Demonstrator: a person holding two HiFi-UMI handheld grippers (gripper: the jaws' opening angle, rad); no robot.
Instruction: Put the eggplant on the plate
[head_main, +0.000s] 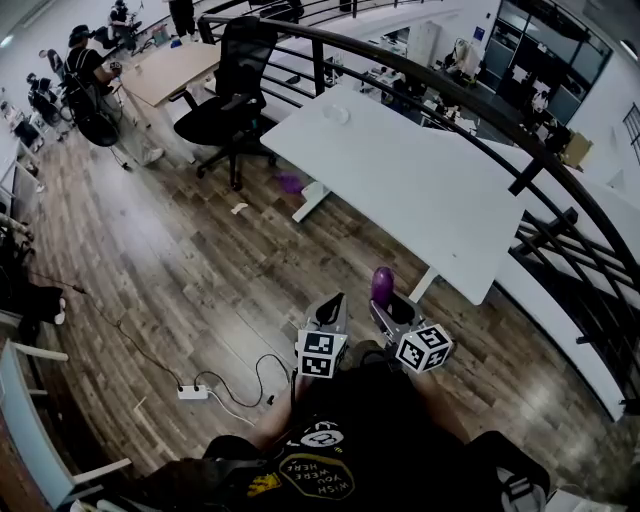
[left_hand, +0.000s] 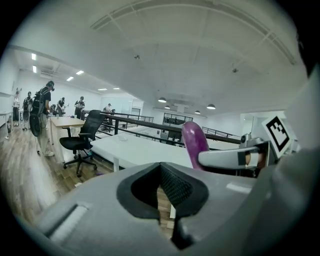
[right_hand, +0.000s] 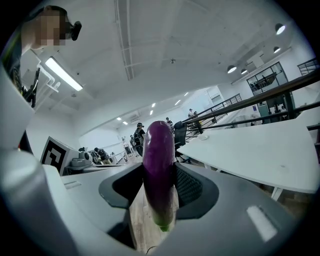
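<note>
Plainly the carrying step is in hand. The white table (head_main: 420, 190), the biggest thing in the head view, spreads across the upper centre and right of that frame. It is well apart from both grippers, which sit low in the middle over the wood floor (head_main: 180, 270).

The right gripper (head_main: 392, 310) is clamped on the eggplant (right_hand: 159, 165). The eggplant stands nearly upright between the jaws, its rounded purple end up and its green stem end down. The left gripper (head_main: 333, 312), just beside it to the left, has its jaws drawn close together with nothing between them, only a sliver of floor showing through.

The plate (head_main: 337, 115) looks to be the small pale dish near the far upper-left end of the table. The next move would seem to call for walking the eggplant over to that end. There the right gripper would have to tip it toward level above the dish, lower it, and part the jaws only once it rests there, since a rounded eggplant may roll.

The plate is too small to show its rim or depth. A purple patch (head_main: 289, 183) on the floor under the table's left edge cannot be identified. The black railing (head_main: 470, 100) crosses the table's far side, and the right jaws' inner faces are hidden behind the eggplant.
</note>
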